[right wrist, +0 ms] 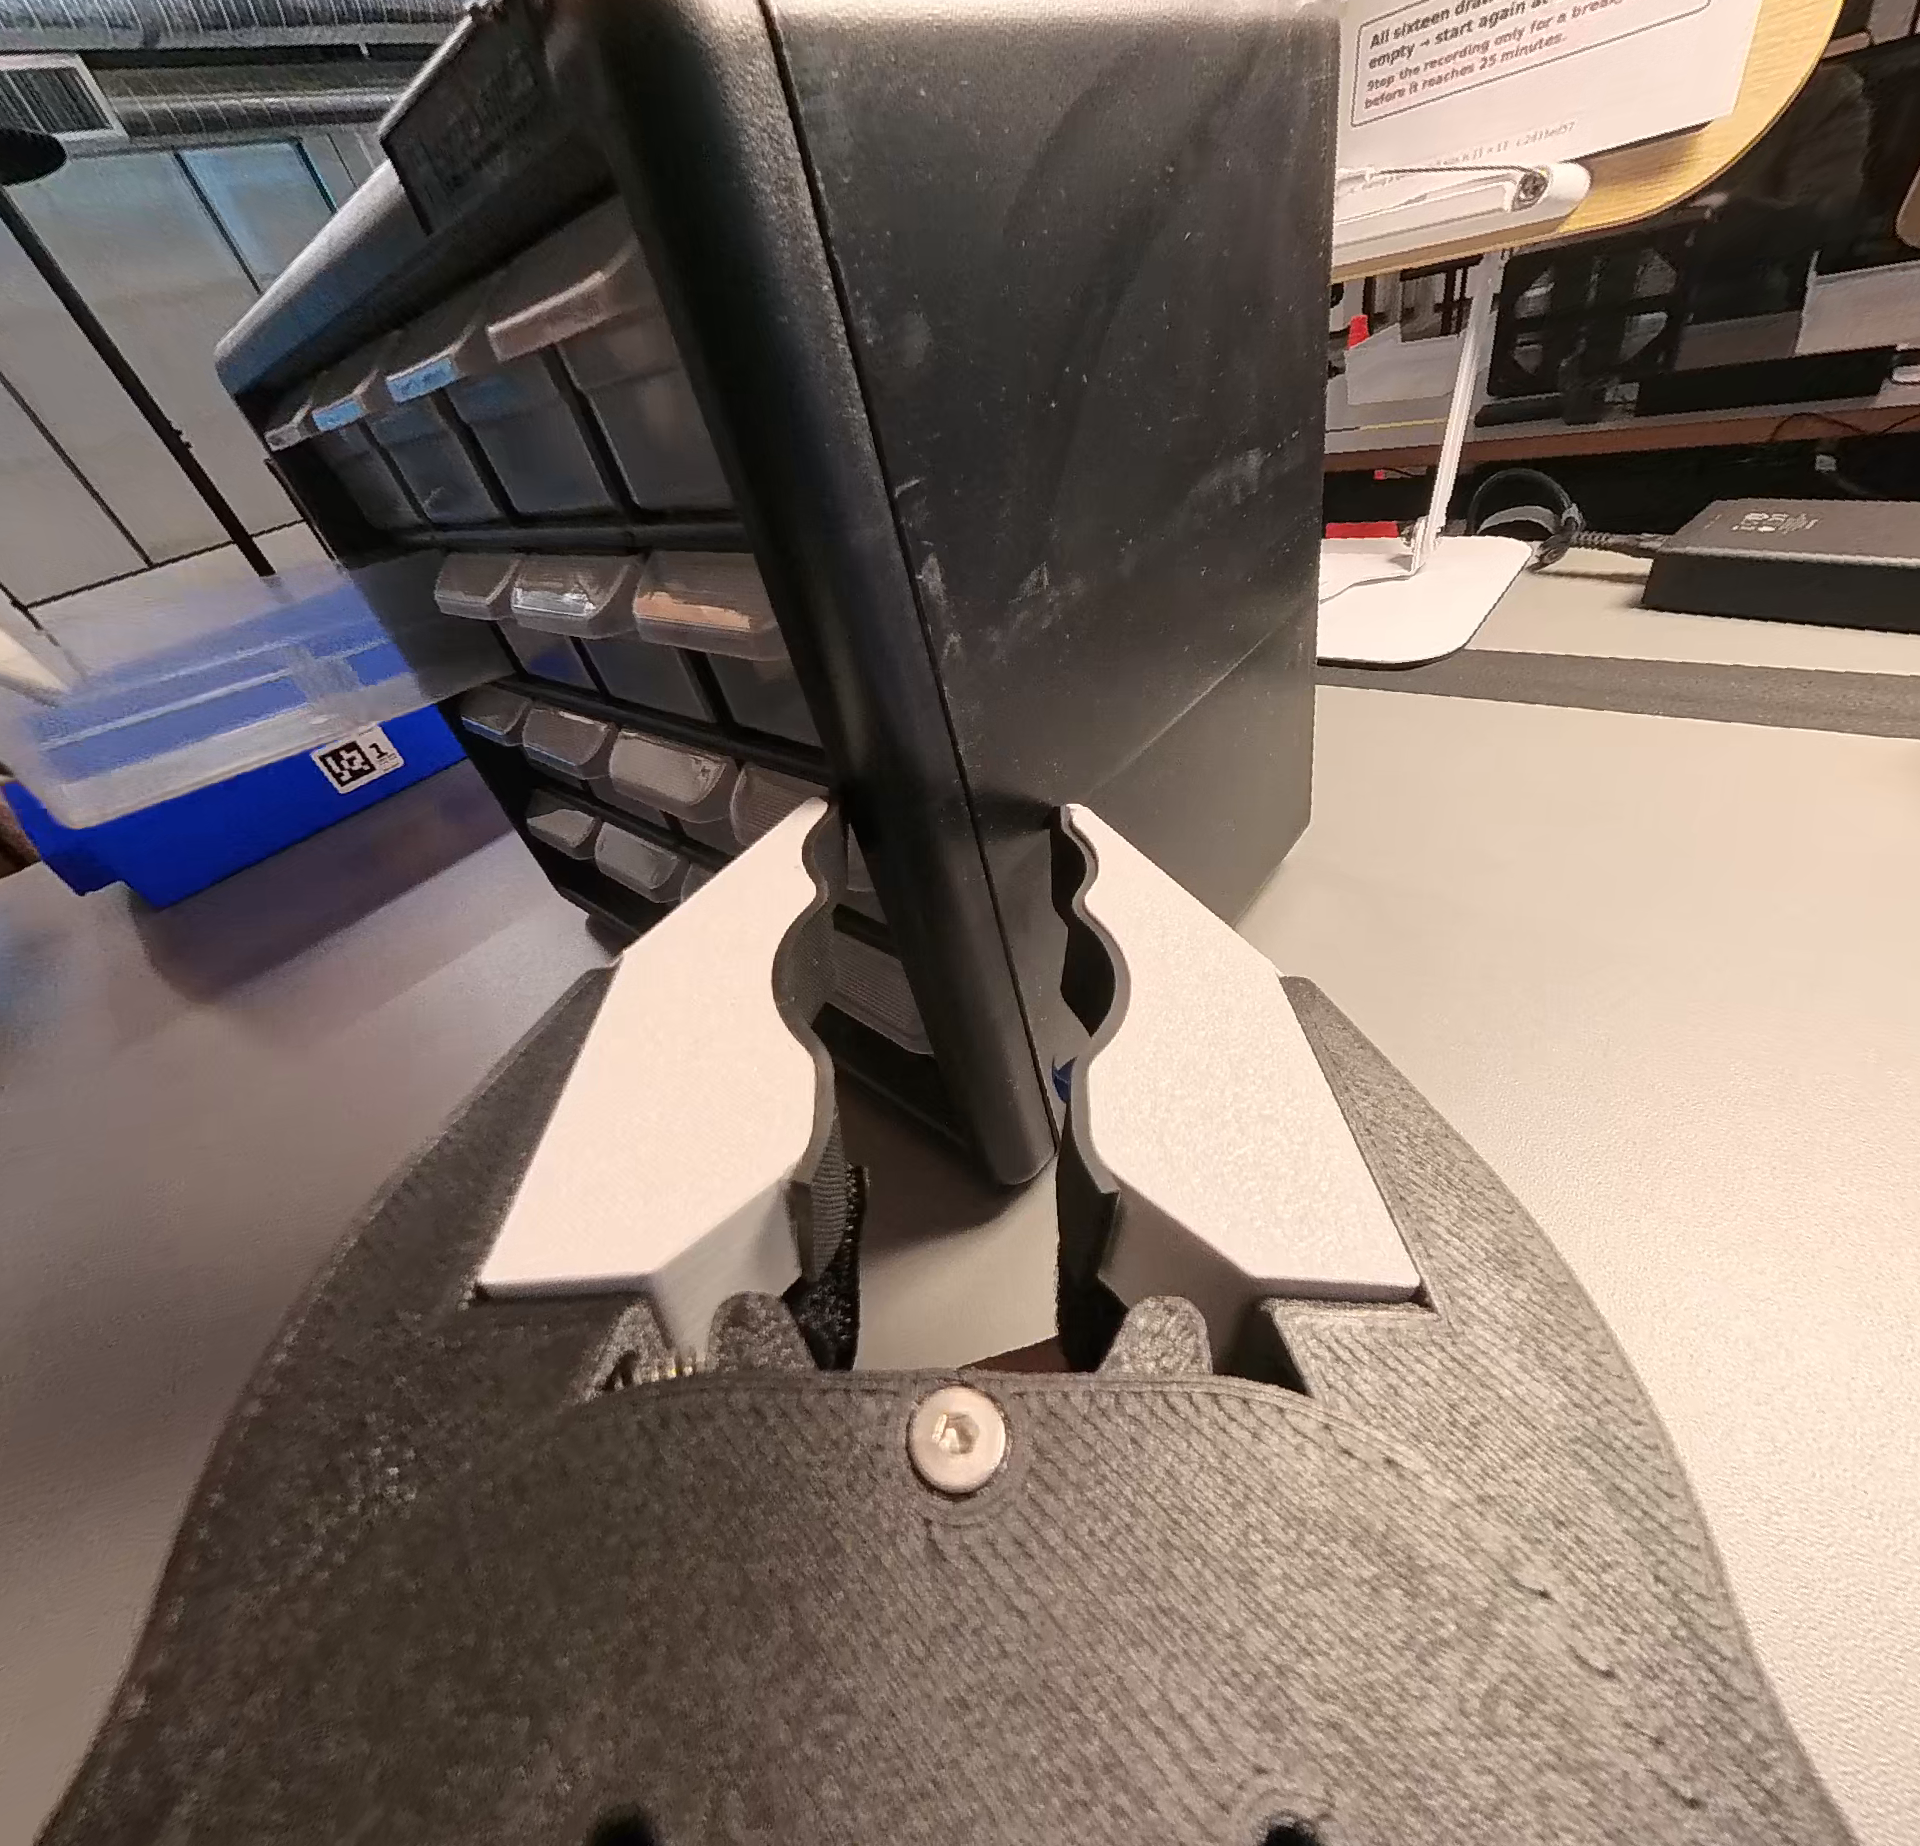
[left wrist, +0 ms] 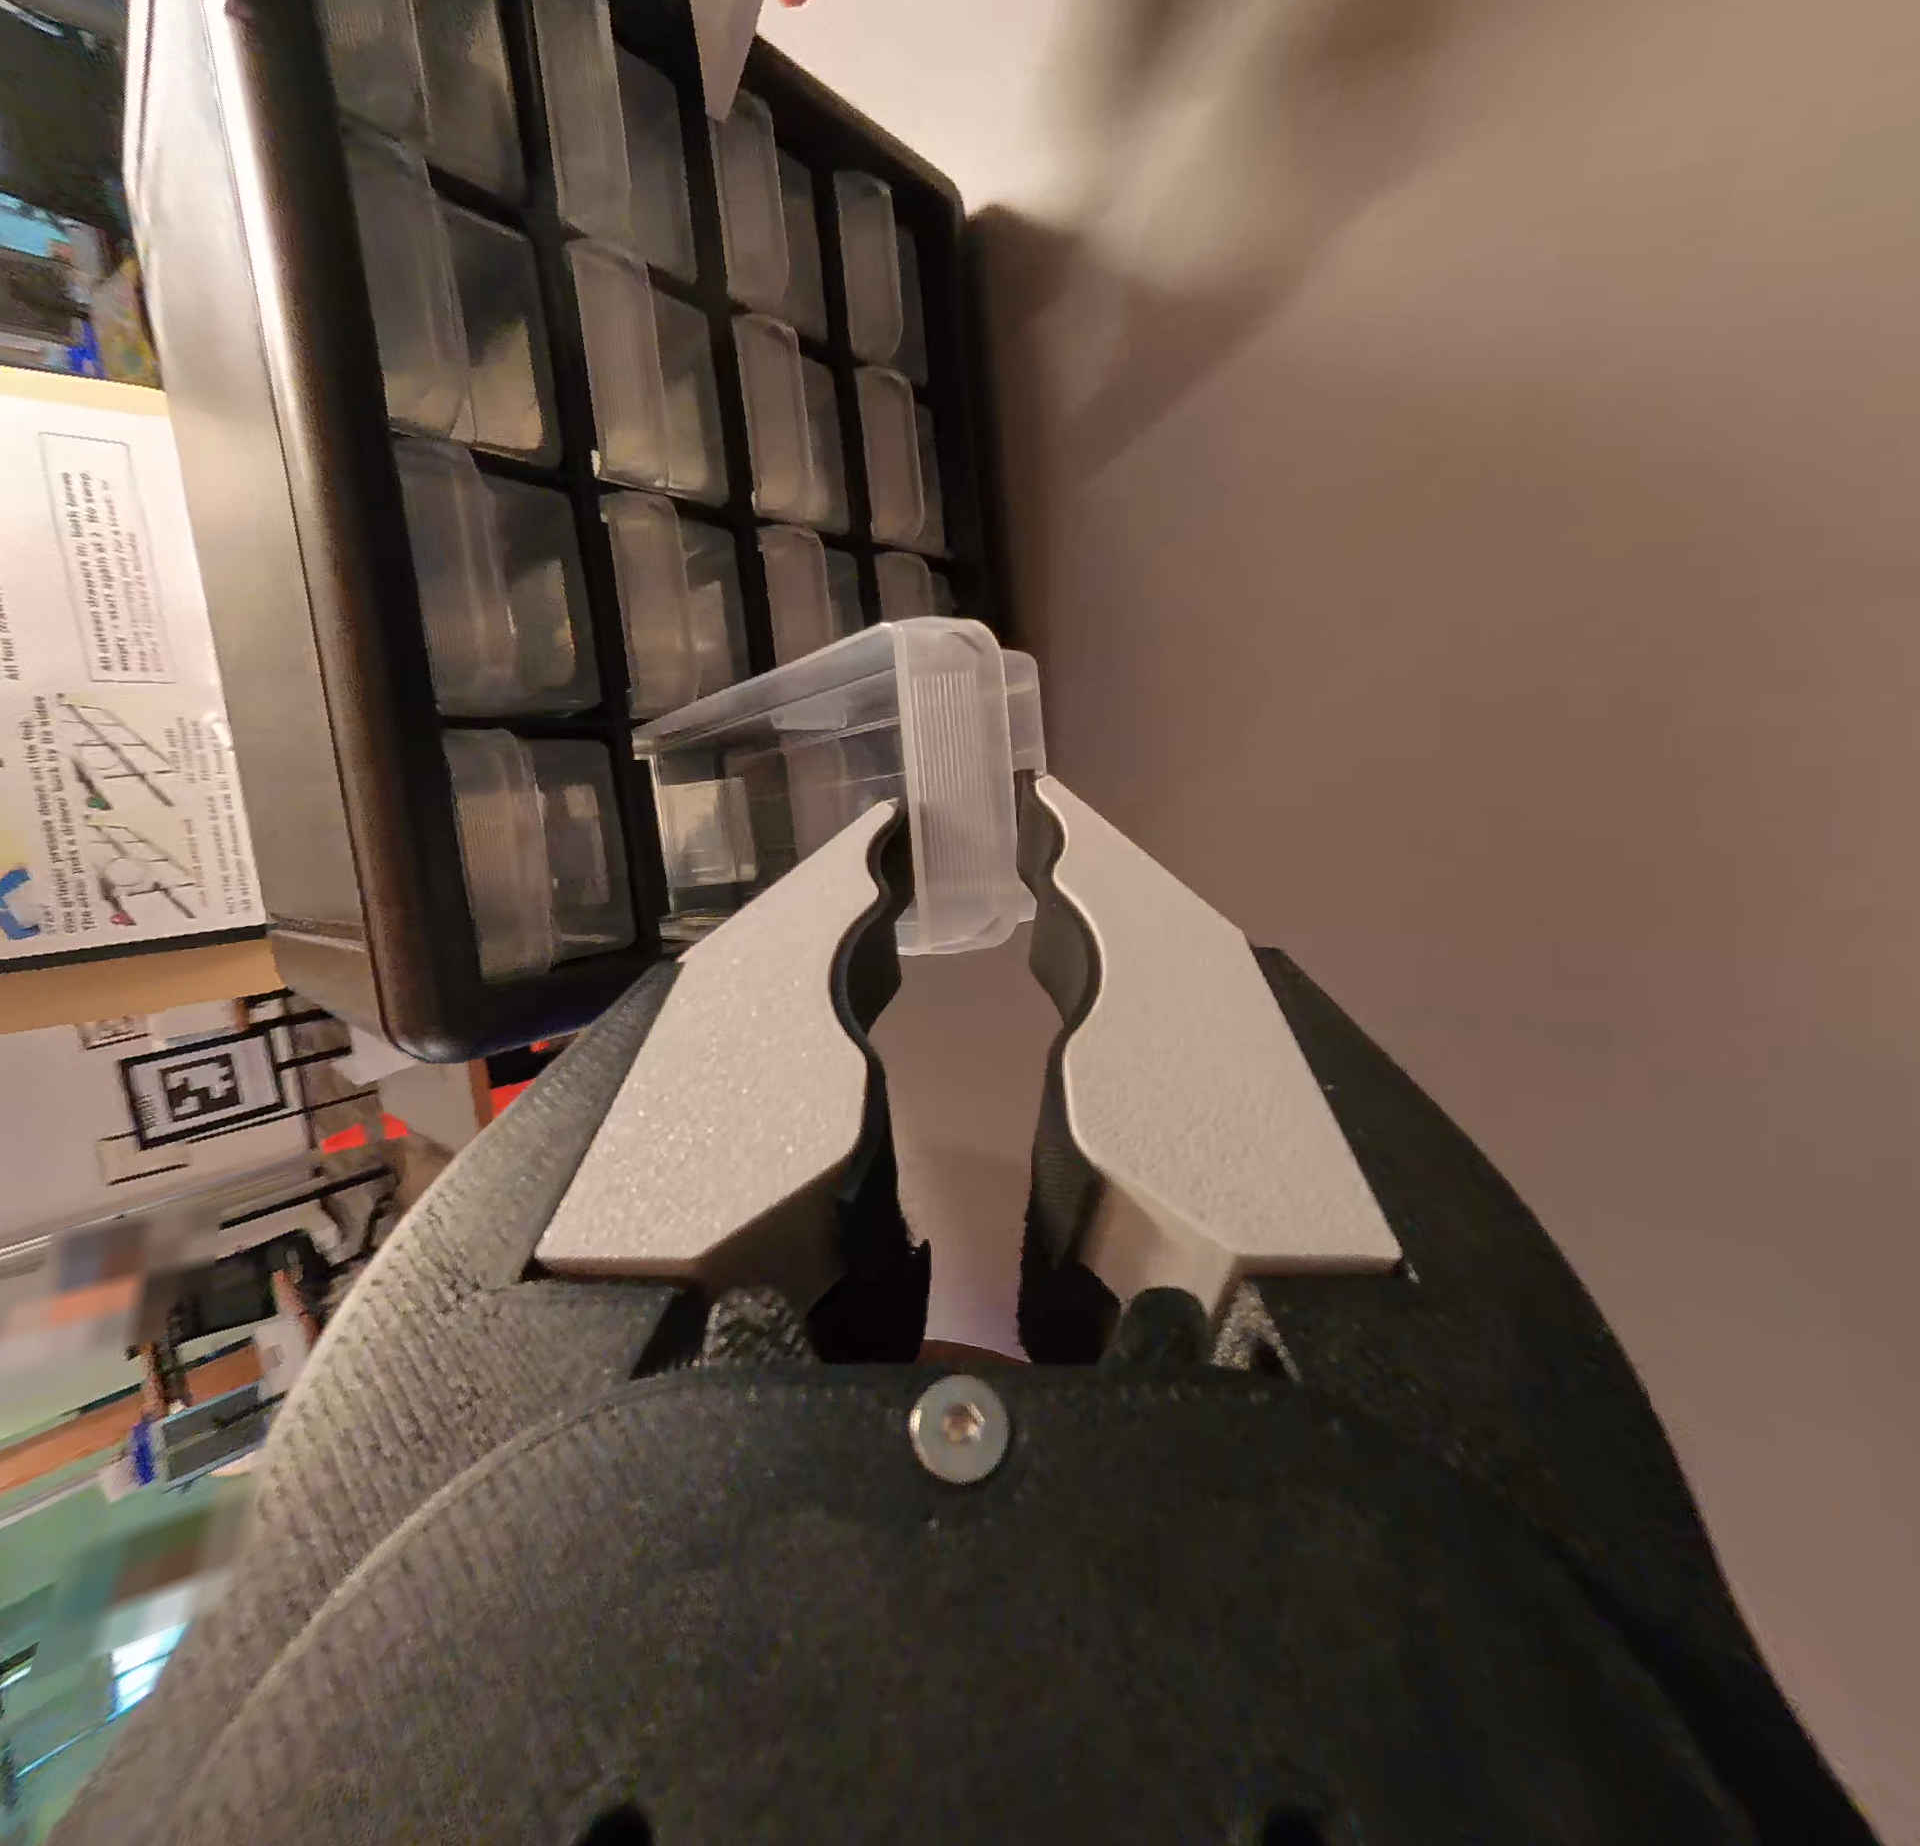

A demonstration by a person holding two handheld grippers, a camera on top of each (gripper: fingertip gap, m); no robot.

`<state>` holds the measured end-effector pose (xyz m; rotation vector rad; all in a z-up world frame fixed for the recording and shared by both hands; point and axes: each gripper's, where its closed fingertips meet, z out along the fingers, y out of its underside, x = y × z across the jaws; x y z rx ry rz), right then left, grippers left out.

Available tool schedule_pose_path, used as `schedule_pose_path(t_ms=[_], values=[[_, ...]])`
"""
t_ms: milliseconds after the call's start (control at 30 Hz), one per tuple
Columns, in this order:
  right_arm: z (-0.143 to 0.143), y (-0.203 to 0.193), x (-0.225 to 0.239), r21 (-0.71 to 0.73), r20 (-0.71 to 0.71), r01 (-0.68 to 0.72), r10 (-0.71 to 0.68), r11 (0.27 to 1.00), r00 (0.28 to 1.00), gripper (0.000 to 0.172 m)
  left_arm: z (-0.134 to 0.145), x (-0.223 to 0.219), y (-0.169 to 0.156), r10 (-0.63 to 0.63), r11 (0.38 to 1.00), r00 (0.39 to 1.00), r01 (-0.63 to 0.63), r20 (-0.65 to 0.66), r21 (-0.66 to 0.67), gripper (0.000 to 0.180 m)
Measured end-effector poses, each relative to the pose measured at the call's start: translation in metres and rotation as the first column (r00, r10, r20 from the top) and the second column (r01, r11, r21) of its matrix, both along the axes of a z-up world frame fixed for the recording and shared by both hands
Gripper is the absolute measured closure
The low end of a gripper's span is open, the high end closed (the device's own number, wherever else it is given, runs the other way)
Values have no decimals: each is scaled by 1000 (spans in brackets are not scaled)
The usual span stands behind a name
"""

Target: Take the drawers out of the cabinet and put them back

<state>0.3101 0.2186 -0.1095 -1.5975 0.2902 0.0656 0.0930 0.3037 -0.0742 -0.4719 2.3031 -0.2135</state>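
The clear drawer (left wrist: 821, 768) is partway out of the black cabinet (left wrist: 312, 549), at the slot row nearest the surface (right wrist: 1558, 965). Left tongs (left wrist: 961, 840) are clamped on its ribbed front tab. Right tongs (right wrist: 940, 861) straddle the cabinet's front corner edge, both fingers apparently against it. A blue bin (right wrist: 208, 820) sits beyond the cabinet's drawer side.

Your left wrist camera, rolled sideways, faces the cabinet (left wrist: 582, 508) front at close range, upper left of frame. Your right wrist camera looks level along the bench (right wrist: 1558, 965) at the cabinet's corner, centre frame. Both share the cabinet.
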Motion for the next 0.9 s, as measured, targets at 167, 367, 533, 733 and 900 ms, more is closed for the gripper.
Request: schedule_pose_path(t_ms=[167, 367, 533, 733, 900], values=[[0, 0, 0, 1, -1, -1, 1, 1000, 1000, 130, -9, 16, 24, 34, 994, 996, -42, 81, 104, 161], [0, 0, 0, 1, -3, -3, 3, 1000, 1000, 130, 6, 49, 54, 107, 976, 937, -163, 333, 146, 153], [0, 0, 0, -1, 0, -4, 4, 1000, 1000, 130, 11, 45, 49, 152, 979, 878, -196, 454, 53, 148], [0, 0, 0, -1, 0, -5, 5, 1000, 1000, 130, -3, 32, 28, 156, 985, 861, -170, 484, -16, 161], [0, 0, 0, -1, 4, -2, 2, 1000, 1000, 130, -4, 43, 36, 215, 976, 843, -207, 493, -71, 163]])
